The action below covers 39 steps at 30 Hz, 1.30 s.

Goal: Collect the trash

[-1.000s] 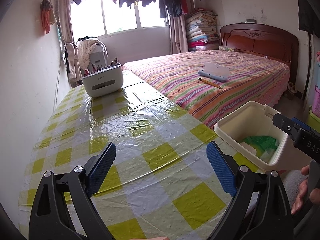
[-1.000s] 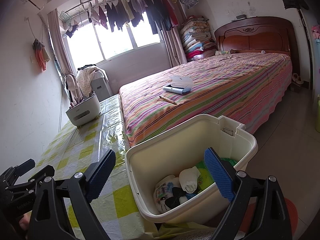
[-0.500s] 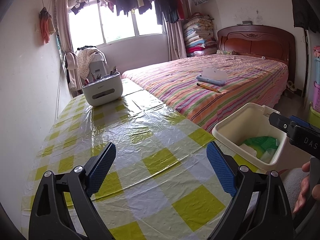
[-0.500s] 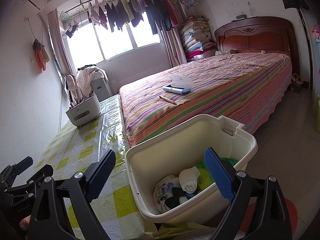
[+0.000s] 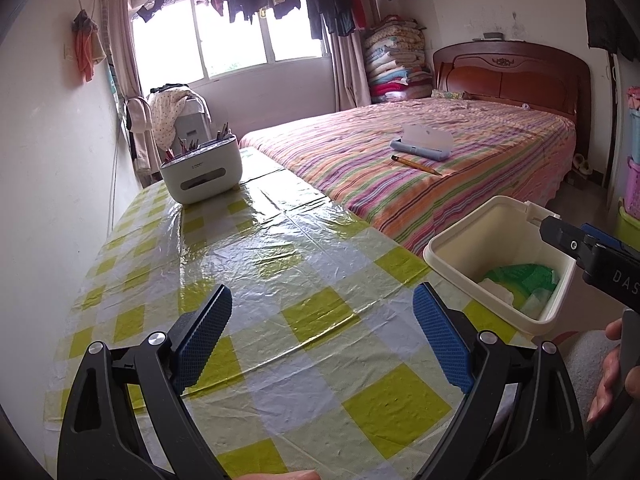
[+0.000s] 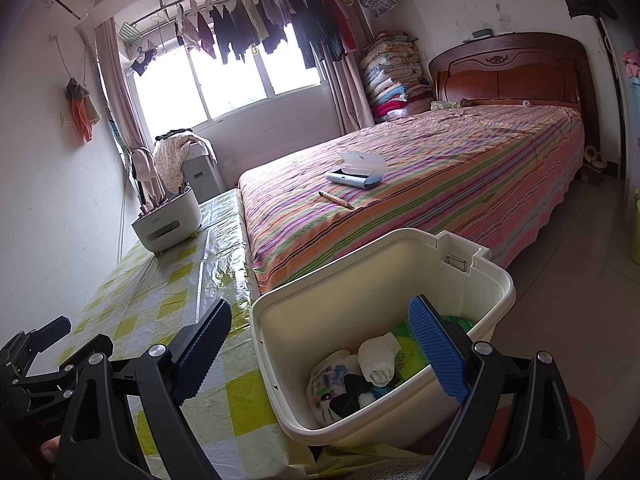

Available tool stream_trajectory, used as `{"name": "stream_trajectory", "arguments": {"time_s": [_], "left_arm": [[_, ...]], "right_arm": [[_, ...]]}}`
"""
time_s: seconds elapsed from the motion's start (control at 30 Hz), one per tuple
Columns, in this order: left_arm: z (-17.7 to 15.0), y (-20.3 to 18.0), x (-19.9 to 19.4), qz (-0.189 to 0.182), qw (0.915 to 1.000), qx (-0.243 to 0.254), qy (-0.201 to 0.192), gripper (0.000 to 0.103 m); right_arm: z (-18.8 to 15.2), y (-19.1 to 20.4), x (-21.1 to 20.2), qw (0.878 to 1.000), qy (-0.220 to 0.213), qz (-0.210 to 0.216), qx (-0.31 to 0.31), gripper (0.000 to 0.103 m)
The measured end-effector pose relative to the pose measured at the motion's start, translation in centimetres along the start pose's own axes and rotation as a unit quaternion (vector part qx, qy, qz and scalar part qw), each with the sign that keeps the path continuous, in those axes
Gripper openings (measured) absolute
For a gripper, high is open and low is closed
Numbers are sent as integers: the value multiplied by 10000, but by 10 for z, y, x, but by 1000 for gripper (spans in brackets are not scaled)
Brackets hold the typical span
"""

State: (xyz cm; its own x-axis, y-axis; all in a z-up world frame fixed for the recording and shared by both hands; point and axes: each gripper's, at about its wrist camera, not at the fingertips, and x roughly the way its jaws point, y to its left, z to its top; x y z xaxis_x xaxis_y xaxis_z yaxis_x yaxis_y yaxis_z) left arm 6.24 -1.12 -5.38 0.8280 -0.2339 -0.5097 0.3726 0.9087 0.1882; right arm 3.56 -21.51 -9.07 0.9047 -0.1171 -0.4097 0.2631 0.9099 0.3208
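A cream plastic bin [image 6: 384,276] [image 5: 496,236] stands at the table's right edge. Inside it lie crumpled white tissue [image 6: 378,356], a green wrapper [image 6: 408,352] [image 5: 520,274] and a black-and-white scrap [image 6: 340,392]. My left gripper [image 5: 322,336] hovers open over the yellow-checked tablecloth [image 5: 240,264], nothing between its blue pads. My right gripper [image 6: 320,348] is open too, held over the bin's near rim, with its right pad [image 6: 436,352] above the trash. The right gripper's black tip [image 5: 580,252] also shows in the left wrist view, beside the bin.
A white organiser with pencils [image 5: 202,168] [image 6: 168,220] sits at the table's far end. A striped bed [image 5: 420,160] runs along the table's right side, with a blue case [image 6: 356,174] and a pencil [image 6: 336,199] on it. A wall borders the left.
The left wrist view has tilted up a little, showing more of the window and hanging clothes. The right gripper and the bin have stayed where they were.
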Motion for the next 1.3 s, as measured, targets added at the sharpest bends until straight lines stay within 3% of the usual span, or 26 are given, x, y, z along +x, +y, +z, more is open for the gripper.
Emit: {"name": "stream_trajectory", "arguments": {"time_s": [0.13,0.33,0.8,0.93,1.07,1.3], "left_arm": [[1,-1,-3,-79,10000,2,-42,96],[1,-1,-9,-237,9996,-9,-128,96],[2,1,-5,-164,9998,-38,49,96],[1,3,-4,-367,9992,-112,86,96],[2,15,-8,-1068,9928,-550,28,96],[4,18,-10,-867,9940,-664,-70,96]], "right_arm": [[0,0,0,10000,-2,1,1,88],[0,0,0,10000,3,1,0,88],[0,0,0,10000,6,-1,2,88],[0,0,0,10000,4,0,1,88],[0,0,0,10000,5,-3,0,88],[0,1,0,10000,6,-1,4,88]]}}
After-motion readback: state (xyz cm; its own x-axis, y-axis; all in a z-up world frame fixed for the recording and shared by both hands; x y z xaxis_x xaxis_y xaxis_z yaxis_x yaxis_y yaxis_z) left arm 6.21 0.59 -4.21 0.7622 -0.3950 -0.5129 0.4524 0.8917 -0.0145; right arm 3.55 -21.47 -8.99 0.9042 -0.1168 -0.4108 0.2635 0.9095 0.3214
